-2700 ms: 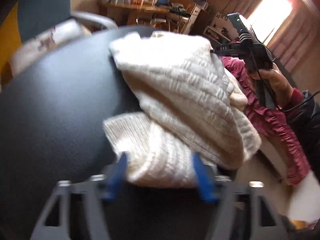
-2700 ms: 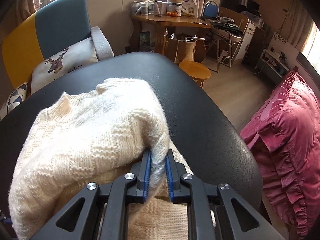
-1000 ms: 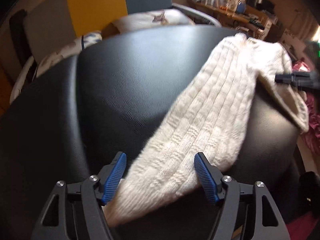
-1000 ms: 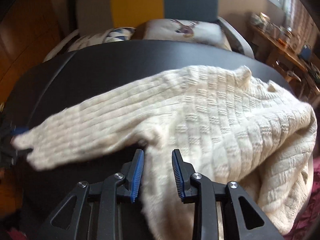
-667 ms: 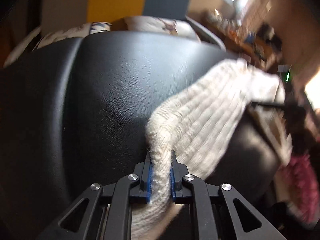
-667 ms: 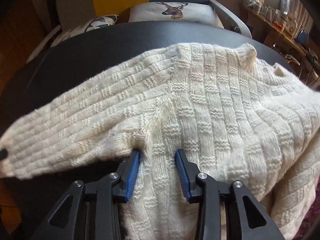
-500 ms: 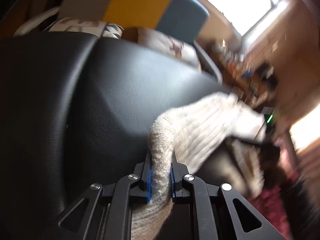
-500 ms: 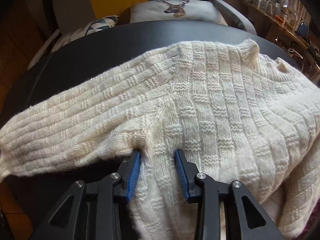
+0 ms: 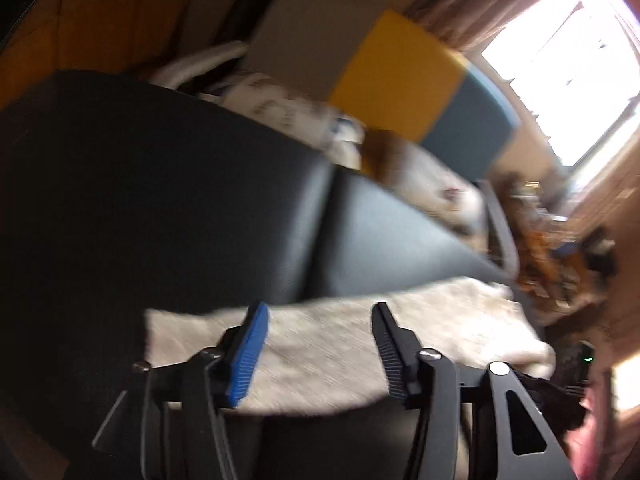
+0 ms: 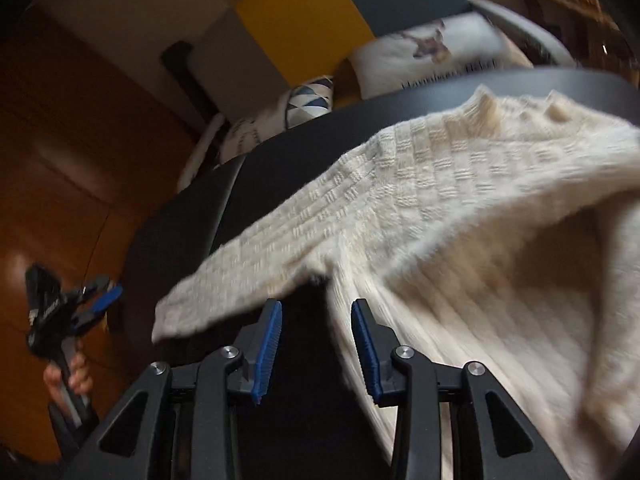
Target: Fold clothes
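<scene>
Cream knit sweater [image 10: 460, 184] is lying across the black table [image 10: 560, 84], body bunched toward the right edge, one sleeve [image 9: 320, 344] now stretching out flat toward the left edge. Left gripper [image 9: 320, 354], pinching that sleeve half a second ago, is now hanging spread wide over it, gripping nothing. Right gripper [image 10: 316, 344] is staying open at the underarm, fingers [image 10: 270, 336] empty. Reading: sleeve is laid out and released; the fold inward is not yet begun.
</scene>
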The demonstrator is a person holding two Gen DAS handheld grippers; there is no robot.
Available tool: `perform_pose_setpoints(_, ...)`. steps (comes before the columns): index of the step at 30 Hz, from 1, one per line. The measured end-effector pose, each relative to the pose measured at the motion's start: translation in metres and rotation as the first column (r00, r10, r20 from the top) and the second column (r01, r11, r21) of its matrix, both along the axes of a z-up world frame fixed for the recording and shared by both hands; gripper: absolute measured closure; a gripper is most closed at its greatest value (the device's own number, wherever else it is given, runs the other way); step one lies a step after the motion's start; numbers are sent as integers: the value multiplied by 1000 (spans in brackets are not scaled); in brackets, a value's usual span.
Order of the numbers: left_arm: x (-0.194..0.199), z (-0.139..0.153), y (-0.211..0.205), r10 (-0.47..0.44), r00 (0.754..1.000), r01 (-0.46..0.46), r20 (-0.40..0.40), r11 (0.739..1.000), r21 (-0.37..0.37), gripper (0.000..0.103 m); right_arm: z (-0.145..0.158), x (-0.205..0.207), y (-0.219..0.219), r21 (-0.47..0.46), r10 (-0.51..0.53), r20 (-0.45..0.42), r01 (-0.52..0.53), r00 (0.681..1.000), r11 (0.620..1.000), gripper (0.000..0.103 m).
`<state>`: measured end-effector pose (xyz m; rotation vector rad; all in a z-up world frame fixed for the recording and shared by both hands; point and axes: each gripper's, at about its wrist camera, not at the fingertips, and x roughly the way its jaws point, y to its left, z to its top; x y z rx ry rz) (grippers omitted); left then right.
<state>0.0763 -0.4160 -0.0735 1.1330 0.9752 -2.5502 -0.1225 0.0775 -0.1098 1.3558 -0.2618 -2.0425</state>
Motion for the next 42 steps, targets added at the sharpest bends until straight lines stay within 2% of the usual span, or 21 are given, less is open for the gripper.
perform_pose_setpoints(2,-8,-8,34,-120,993,121,-19,992,40,40,7,25,24,54,24,-25,-23,999,998,66)
perform_pose_setpoints(4,-16,-17,69,-244,969,247,-44,965,84,40,-2,50,35,142,24,-26,-20,999,990,66)
perform_pose_setpoints(7,-38,-42,140,-425,904,427,-50,887,175,40,-17,86,49,271,24,-30,-15,999,963,66)
perform_pose_setpoints(9,-52,-57,187,-525,850,519,-46,819,246,40,-30,101,61,313,12,-27,-3,1000,950,66)
perform_pose_setpoints(12,-67,-78,244,-608,794,580,-17,748,324,40,-55,111,70,363,-24,-13,27,1000,931,66)
perform_pose_setpoints(13,-70,-84,258,-624,782,585,1,734,345,40,-60,113,69,393,-28,-25,36,999,919,66)
perform_pose_setpoints(16,-71,-97,289,-653,756,595,43,714,368,40,-71,122,66,458,-29,-81,63,996,887,63)
perform_pose_setpoints(18,-64,-97,302,-661,748,602,59,714,357,40,-73,126,64,468,-32,-105,77,994,880,68)
perform_pose_setpoints(19,-61,-97,306,-661,747,602,66,715,355,40,-73,127,64,450,-38,-101,79,994,889,77)
perform_pose_setpoints(21,-59,-99,302,-647,759,581,76,726,369,40,-73,127,66,383,-54,-71,78,996,921,90)
perform_pose_setpoints(24,-57,-103,296,-624,776,550,91,740,388,39,-78,128,62,230,-56,12,52,998,972,91)
perform_pose_setpoints(26,-55,-105,293,-609,786,528,102,749,401,38,-84,129,57,111,-44,77,36,996,993,91)
perform_pose_setpoints(28,-54,-107,289,-594,797,506,113,757,413,38,-93,130,50,9,-25,133,24,991,1000,91)
perform_pose_setpoints(30,-52,-110,285,-579,806,484,124,765,425,40,-97,130,42,-17,-20,144,22,989,1000,90)
perform_pose_setpoints(31,-52,-111,283,-571,811,472,129,769,431,64,-96,129,41,-32,-21,151,26,988,999,88)
perform_pose_setpoints(32,-51,-112,281,-563,815,461,135,772,437,95,-94,128,42,-45,-26,155,33,988,998,87)
perform_pose_setpoints(35,-48,-114,274,-542,827,432,151,784,447,96,-75,124,55,-60,-67,96,73,993,996,85)
perform_pose_setpoints(37,-44,-108,259,-541,827,446,151,796,410,96,-57,119,76,-64,-134,32,136,990,989,78)
perform_pose_setpoints(39,-39,-102,244,-540,828,458,151,807,373,96,-41,112,93,-20,-205,-25,205,978,979,78)
perform_pose_setpoints(42,-33,-92,221,-539,828,476,151,821,316,94,-37,102,98,19,-239,-36,240,970,971,75)
